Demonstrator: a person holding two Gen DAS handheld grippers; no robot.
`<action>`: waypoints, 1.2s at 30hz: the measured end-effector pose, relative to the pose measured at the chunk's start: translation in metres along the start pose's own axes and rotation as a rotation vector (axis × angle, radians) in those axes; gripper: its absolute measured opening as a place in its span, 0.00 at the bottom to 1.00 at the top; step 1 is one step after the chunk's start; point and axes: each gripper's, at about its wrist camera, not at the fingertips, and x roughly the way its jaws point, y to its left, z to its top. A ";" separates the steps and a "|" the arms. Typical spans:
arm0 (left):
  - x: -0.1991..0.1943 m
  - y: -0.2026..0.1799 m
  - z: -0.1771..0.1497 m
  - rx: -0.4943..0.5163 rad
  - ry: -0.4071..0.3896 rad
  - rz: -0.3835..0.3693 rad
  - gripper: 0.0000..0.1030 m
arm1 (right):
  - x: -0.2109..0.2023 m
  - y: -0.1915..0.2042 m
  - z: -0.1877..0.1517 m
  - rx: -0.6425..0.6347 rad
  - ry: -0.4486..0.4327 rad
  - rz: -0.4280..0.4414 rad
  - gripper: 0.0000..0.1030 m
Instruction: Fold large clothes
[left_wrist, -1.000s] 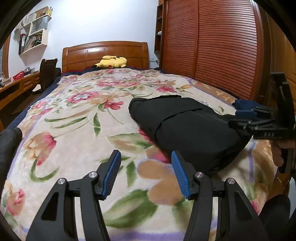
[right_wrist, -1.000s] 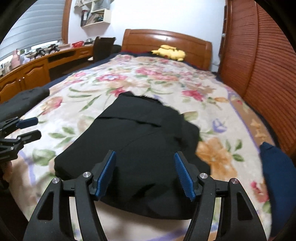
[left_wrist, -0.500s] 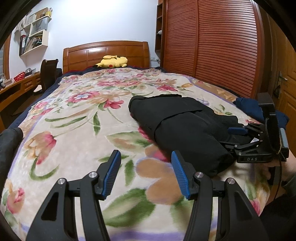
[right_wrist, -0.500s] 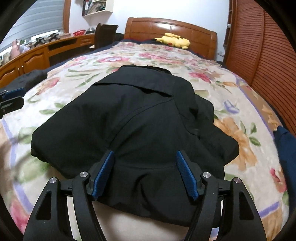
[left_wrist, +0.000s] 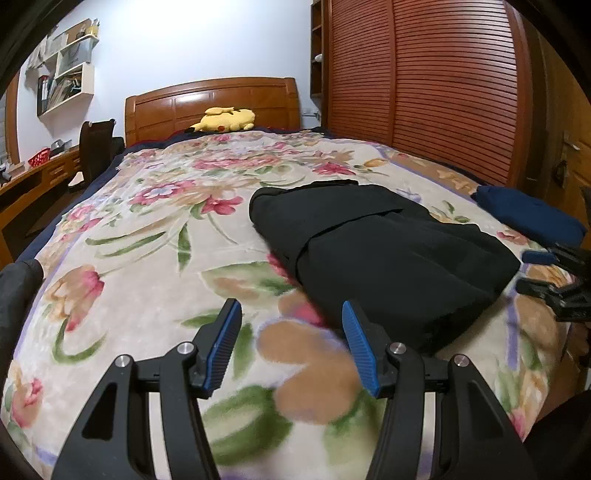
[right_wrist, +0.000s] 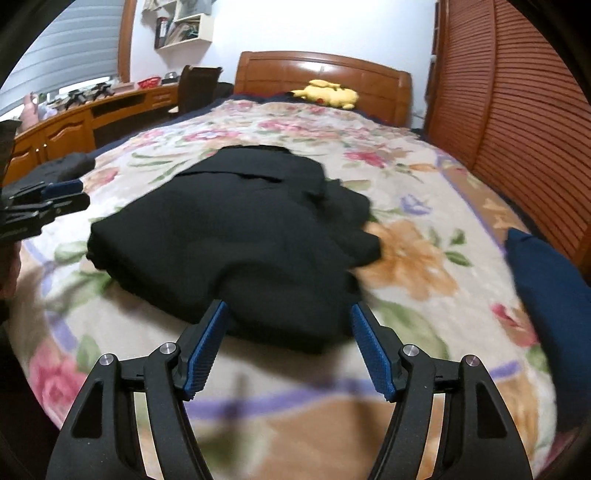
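Garment: black clothing (right_wrist: 236, 236), folded into a thick bundle, mid-frame on floral blanket (right_wrist: 406, 266).
Left gripper (left_wrist: 291, 347): spread, empty, over blanket beside bundle's lower-left edge.
Right gripper (right_wrist: 288, 343): spread, empty, bundle's near edge just beyond.
Left view only: wardrobe door handle (left_wrist: 567, 155), right edge.
Right view only: desk (right_wrist: 74, 122), upper left.

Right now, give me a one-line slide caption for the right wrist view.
Open right gripper poised at the near edge of a folded black garment on the floral bedspread, nothing between its pads.

Wooden headboard (left_wrist: 210, 105), slatted wardrobe (left_wrist: 424, 88), pale wall (left_wrist: 177, 40).
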 end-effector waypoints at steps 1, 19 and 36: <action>0.002 -0.001 0.002 -0.005 0.002 -0.003 0.54 | -0.001 -0.004 -0.003 0.005 0.004 0.006 0.68; 0.044 0.015 0.054 0.004 0.053 0.012 0.54 | 0.033 -0.026 -0.012 0.104 0.068 0.120 0.65; 0.140 0.060 0.130 -0.019 0.117 -0.003 0.54 | 0.053 -0.019 -0.007 0.135 0.071 0.087 0.65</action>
